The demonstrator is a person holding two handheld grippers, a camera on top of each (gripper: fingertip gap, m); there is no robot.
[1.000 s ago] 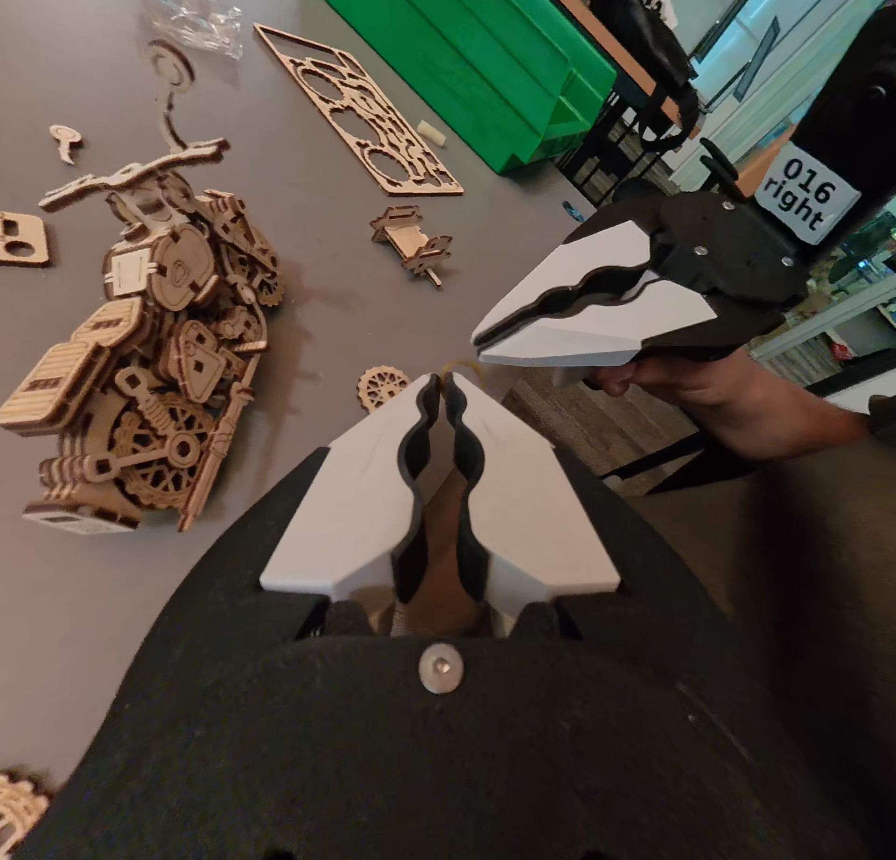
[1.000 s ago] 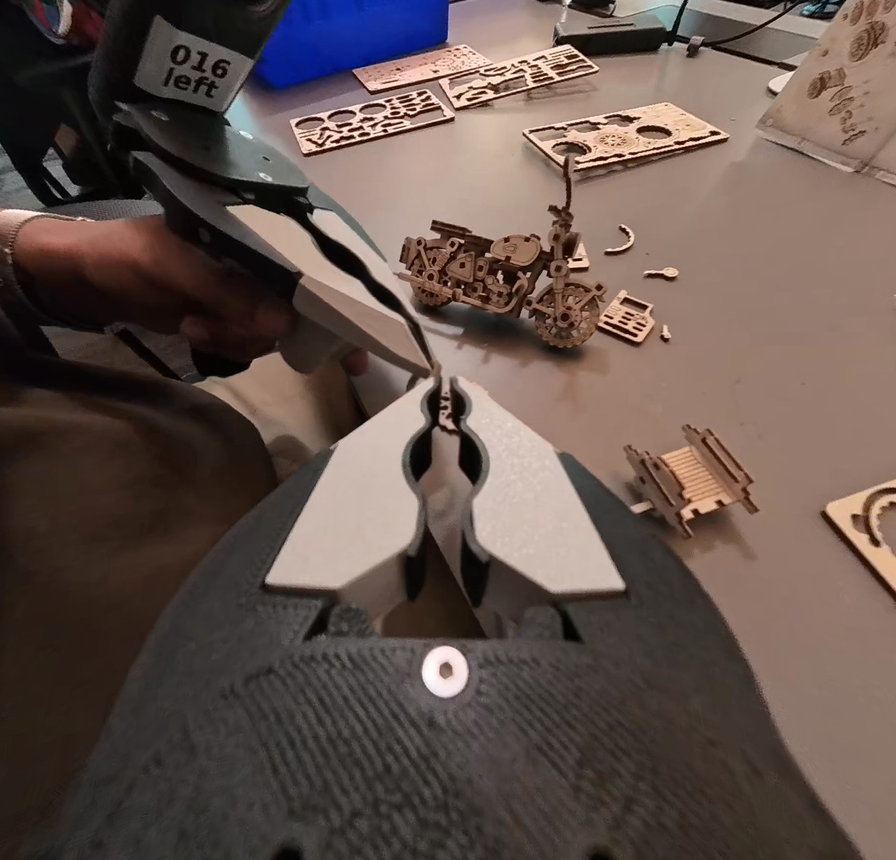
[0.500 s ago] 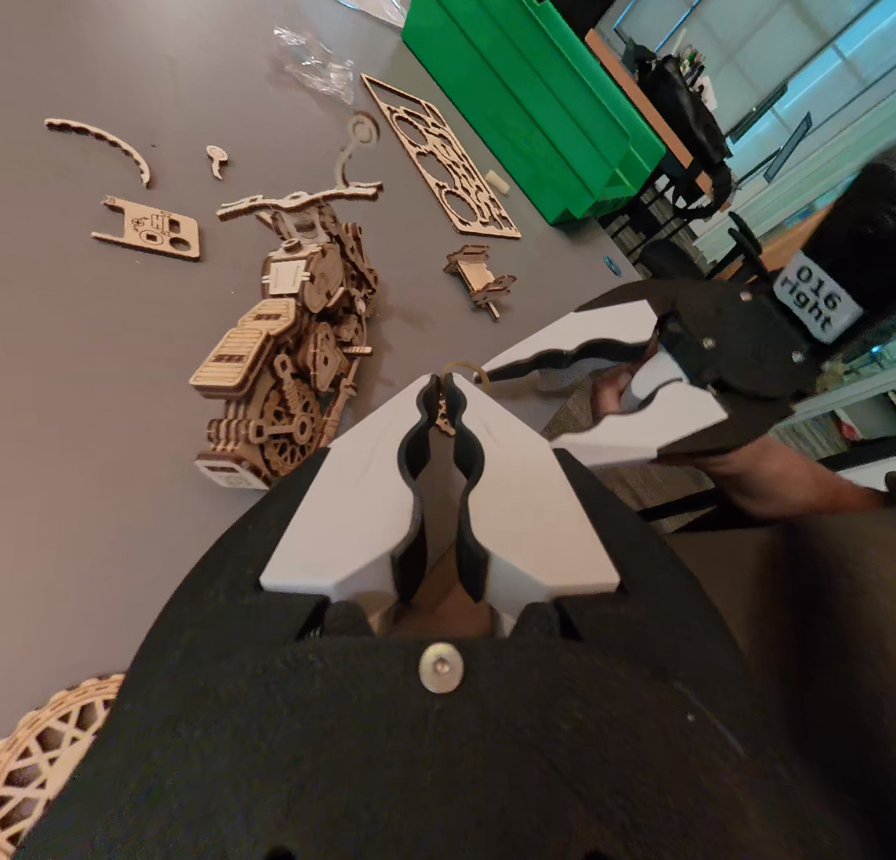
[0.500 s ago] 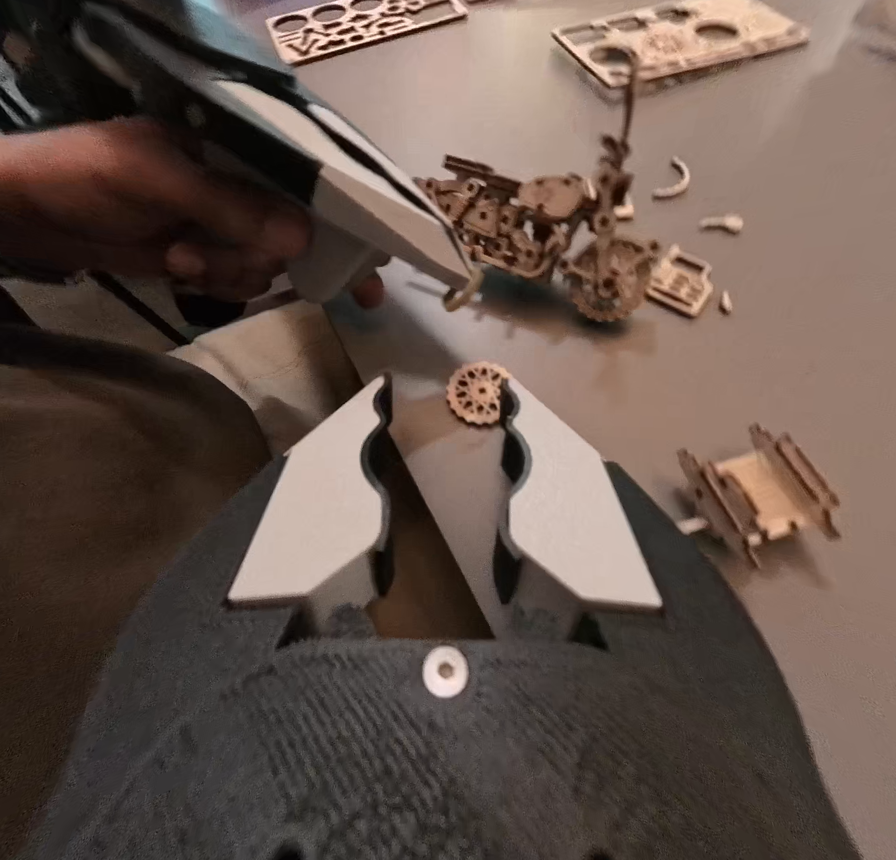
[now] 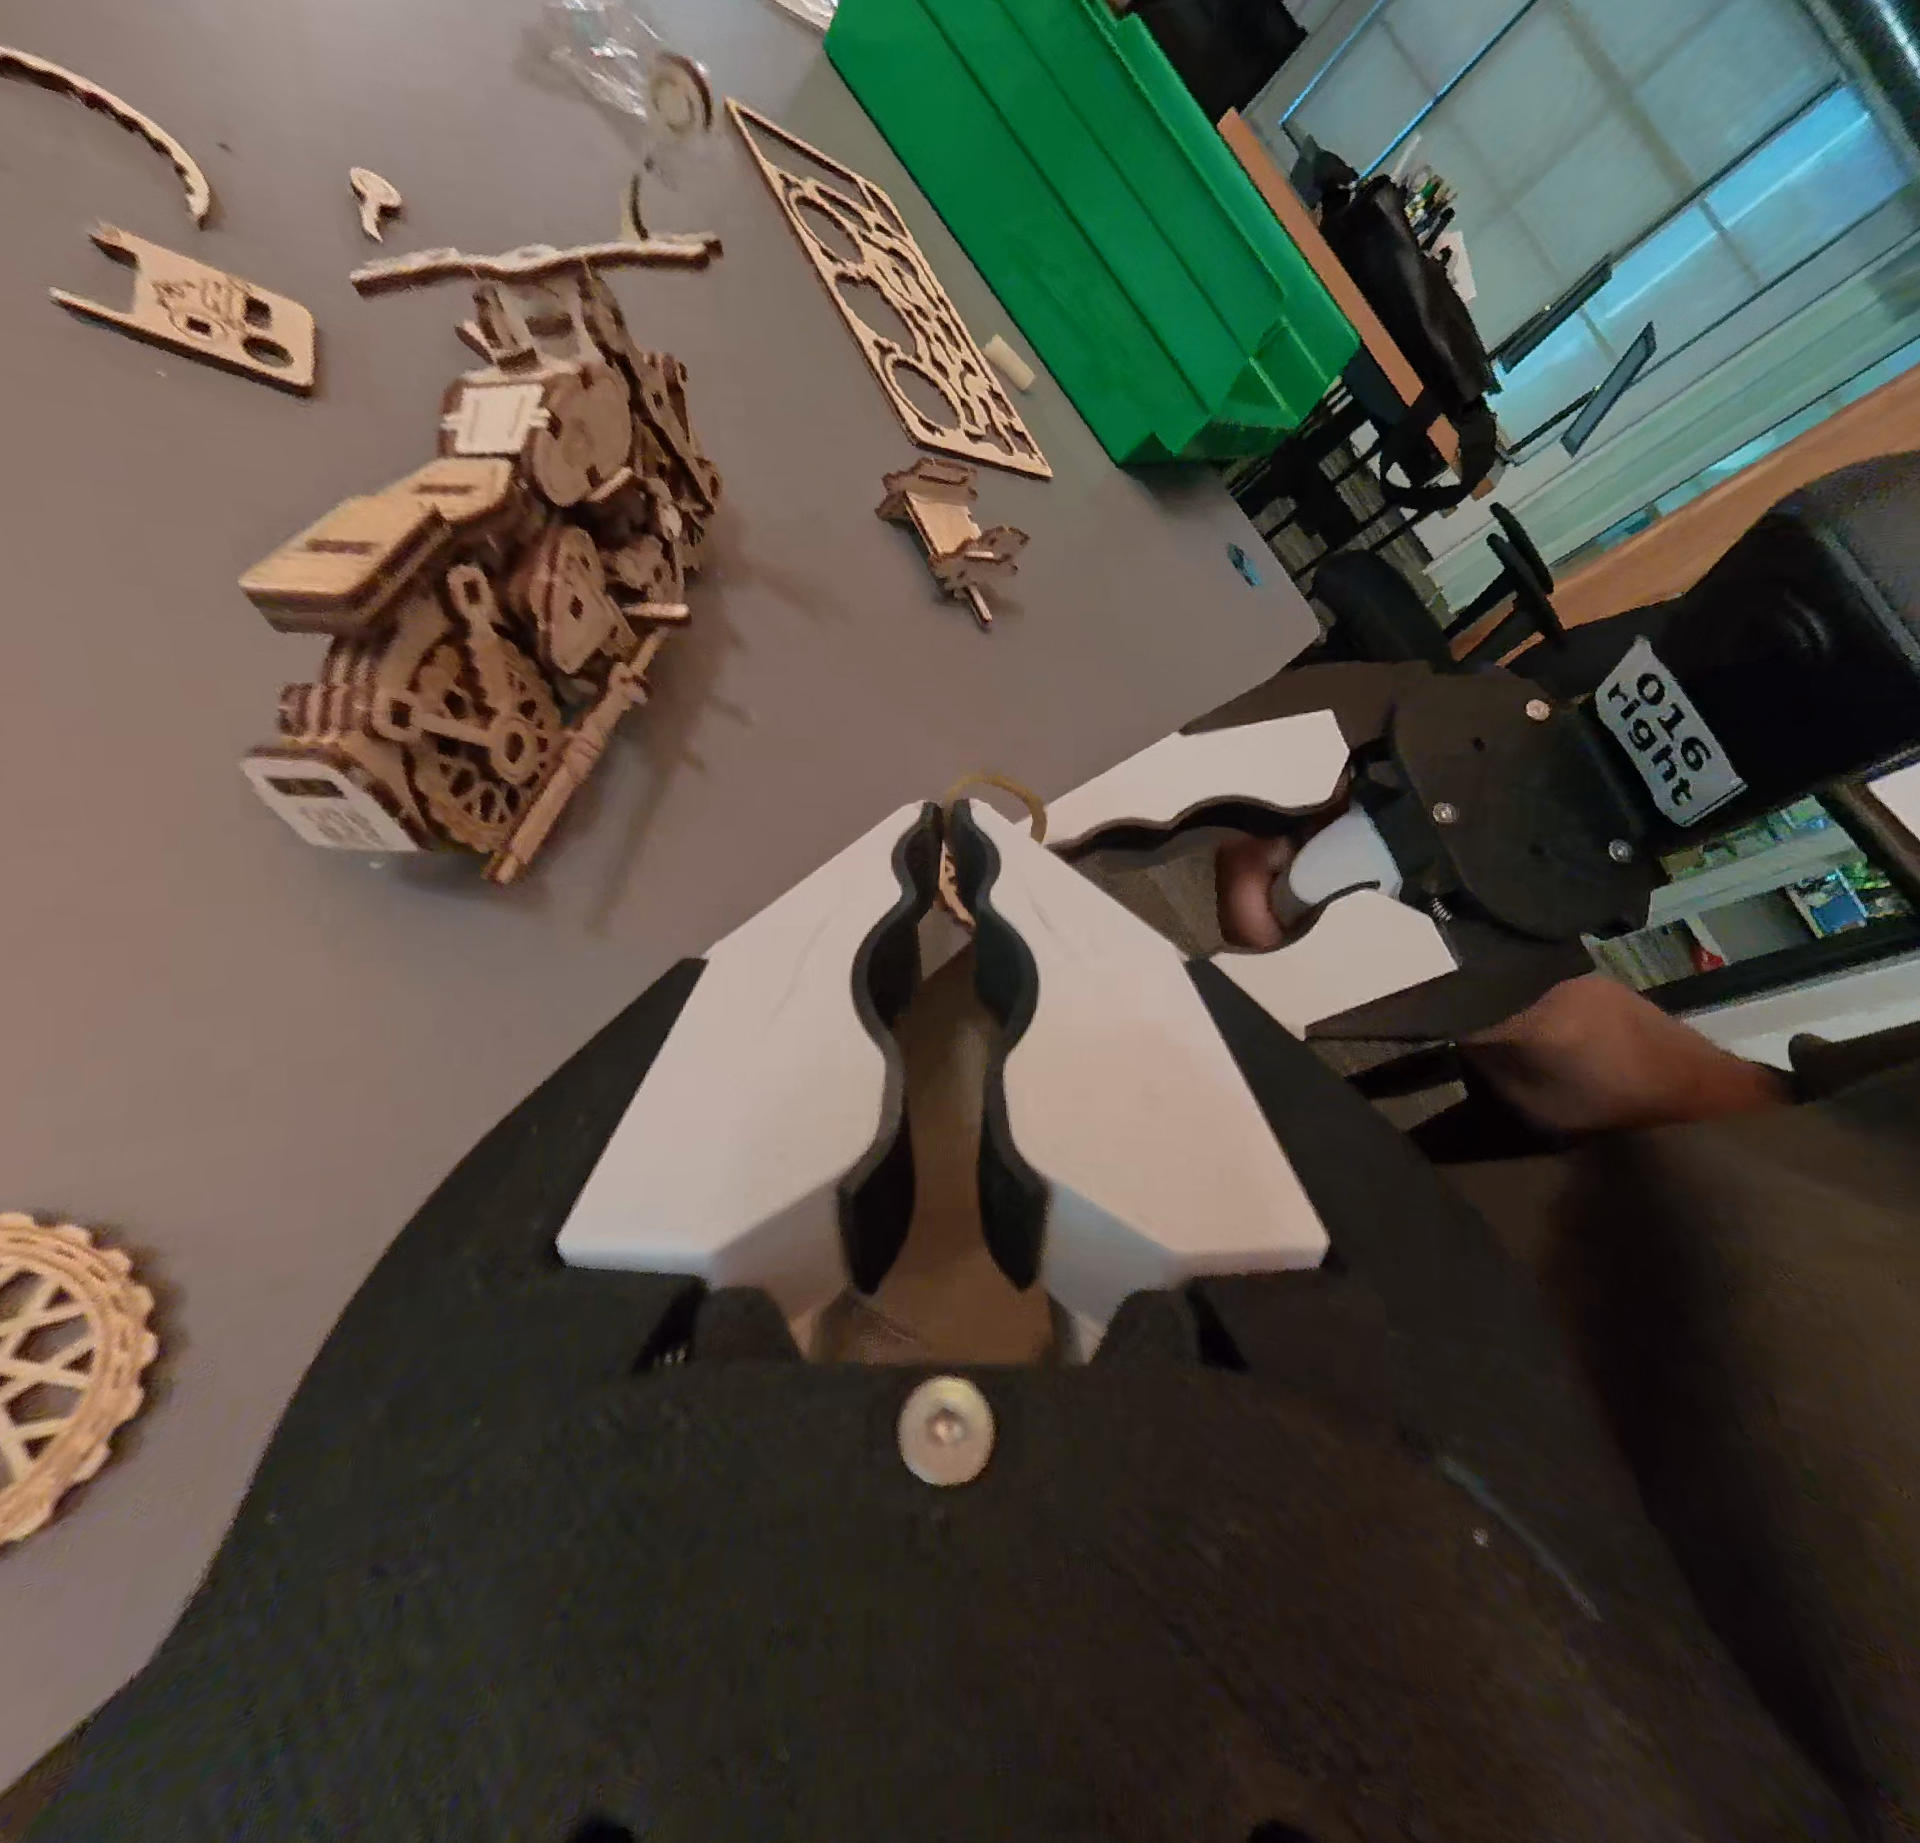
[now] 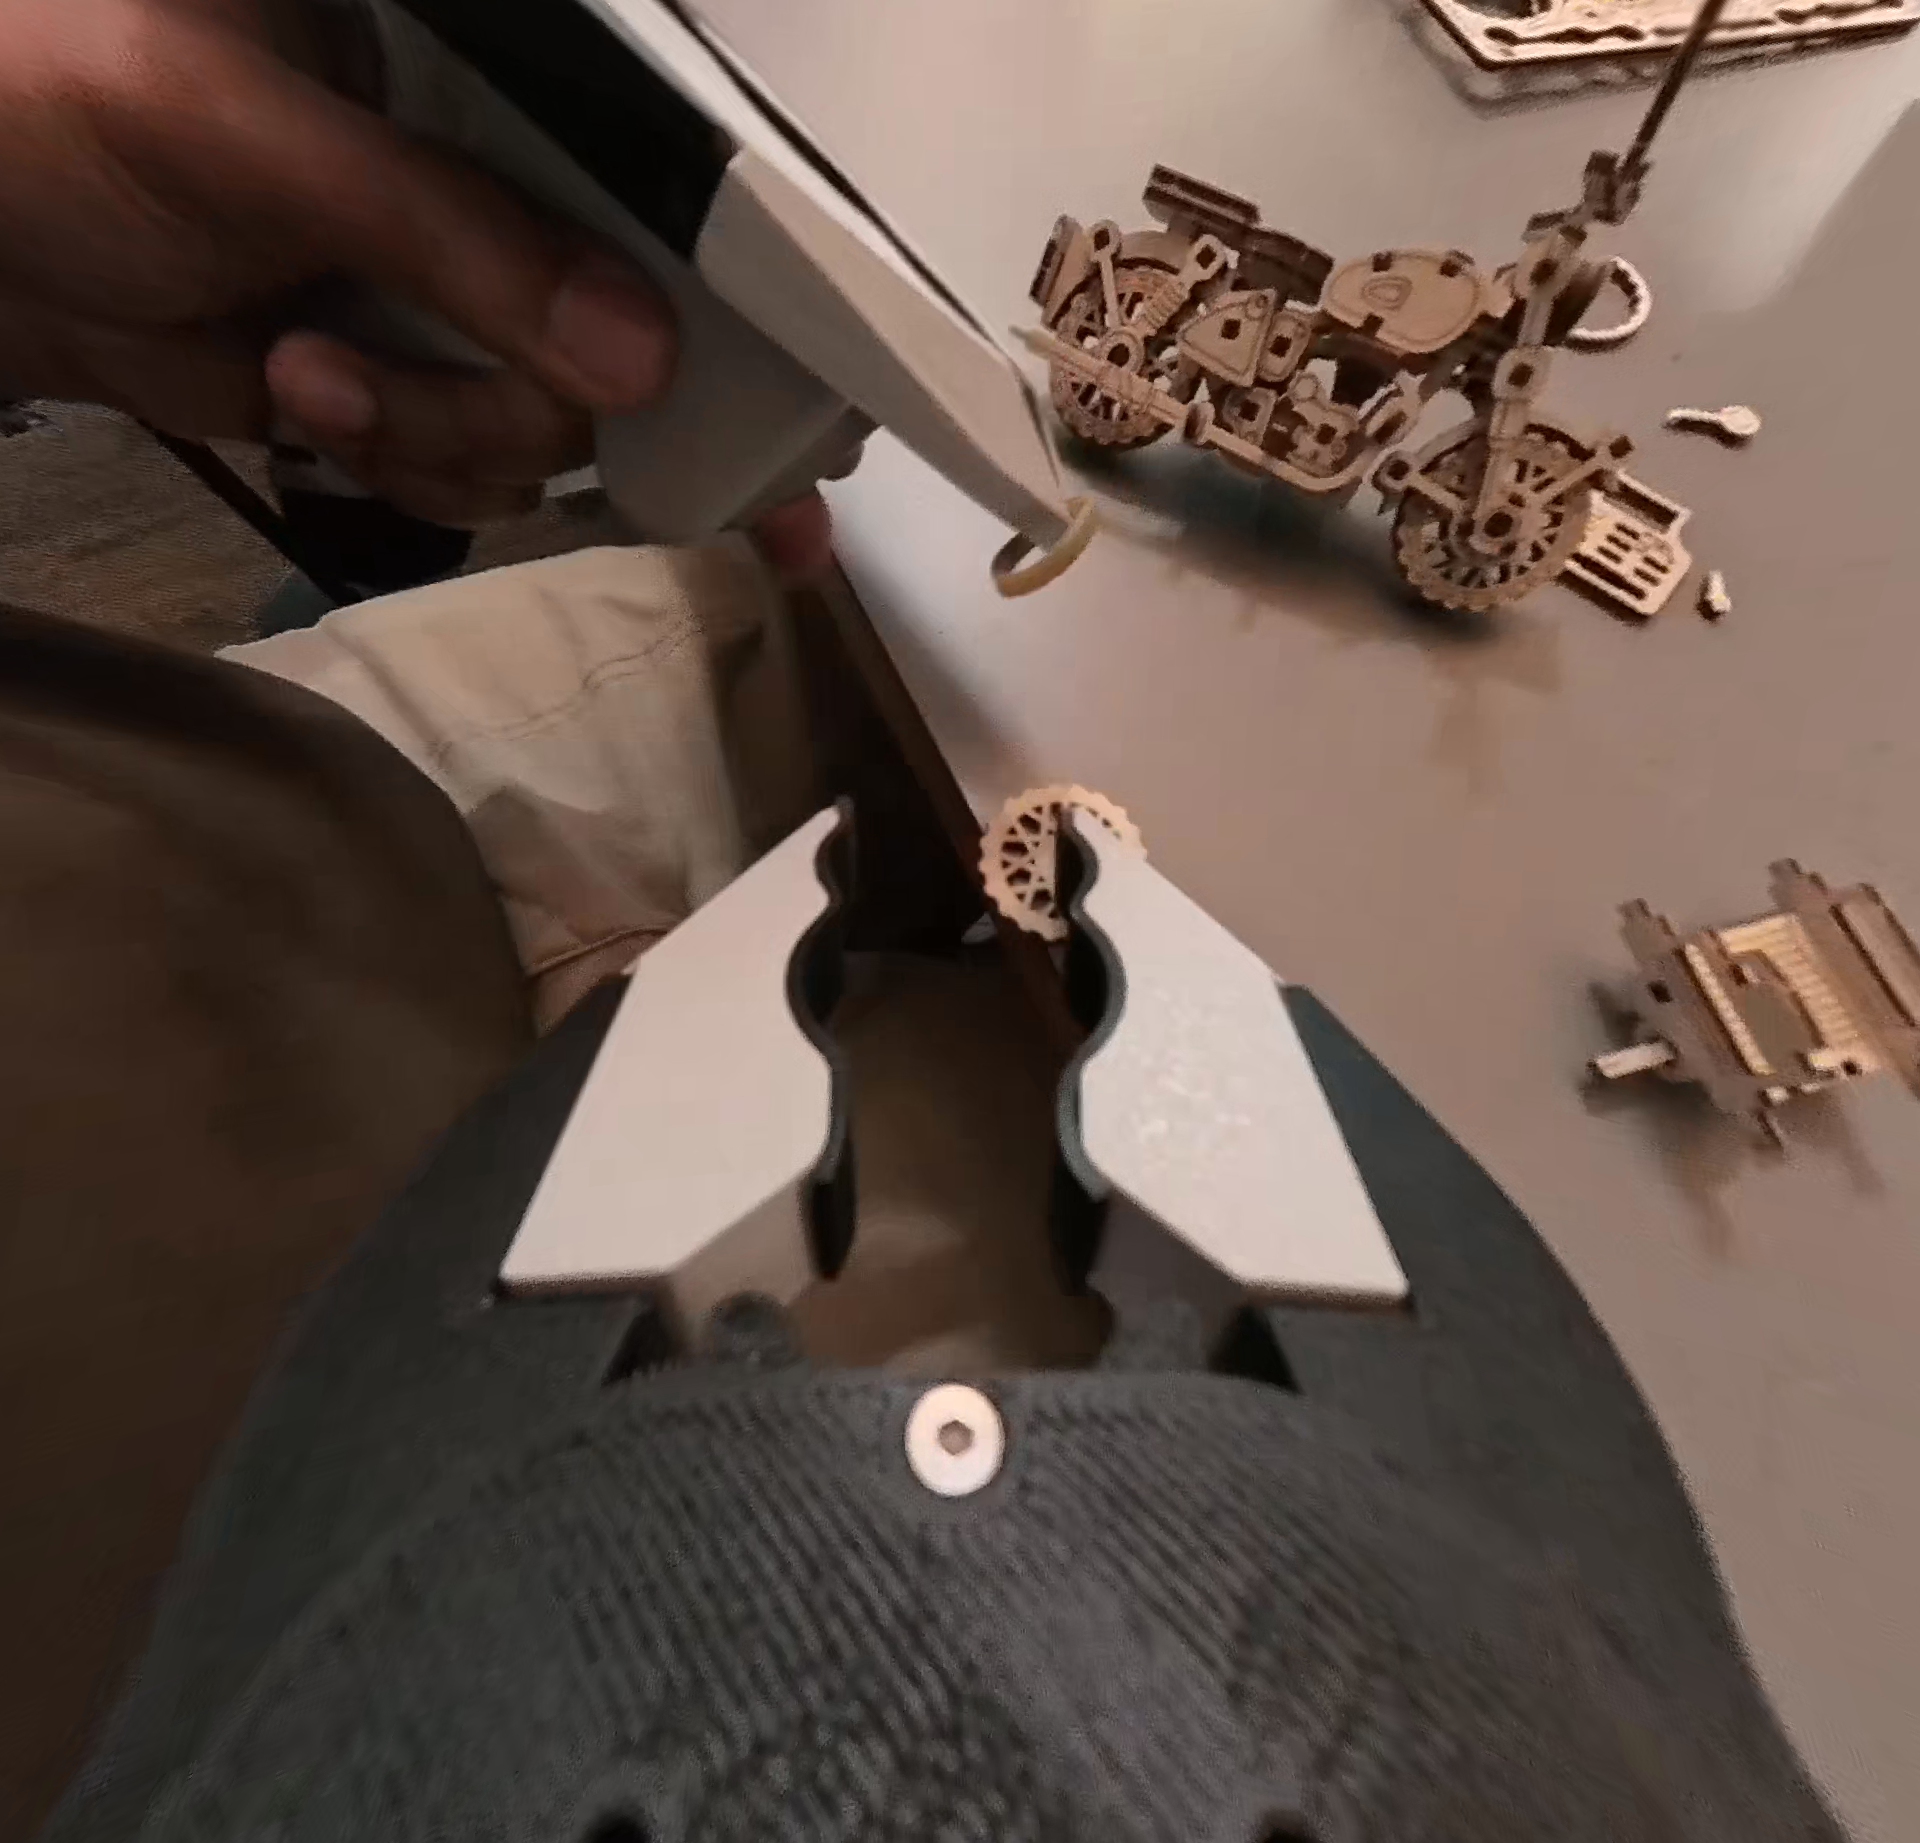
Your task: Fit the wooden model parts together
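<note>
My left gripper [image 5: 950, 814] is shut on a thin wooden ring [image 5: 1003, 794]. The ring pokes out past its tips above the table's front edge. In the right wrist view the left gripper [image 6: 1047, 517] comes in from the upper left with the ring [image 6: 1044, 559] hanging at its tip. My right gripper [image 6: 961, 827] is open and empty. A small wooden gear [image 6: 1023, 874] lies on the table, partly behind its right fingertip. The right gripper [image 5: 1164, 858] also shows beside the left one. The wooden motorcycle model [image 6: 1340, 380] stands upright farther back and also shows in the left wrist view [image 5: 488, 598].
A small slatted sub-assembly [image 6: 1766, 1004] lies right of my right gripper. A punched-out sheet [image 5: 894, 287] and green bins [image 5: 1060, 162] sit at the back. A large gear wheel [image 5: 52, 1378], a flat plate [image 5: 197, 307] and a curved strip [image 5: 114, 120] lie to the left. My right fingertips sit around 5 cm from my left ones.
My right gripper has opened and drawn back from the left gripper's tips, then lowered over the small gear. The left gripper stays shut on the ring and has moved towards the motorcycle.
</note>
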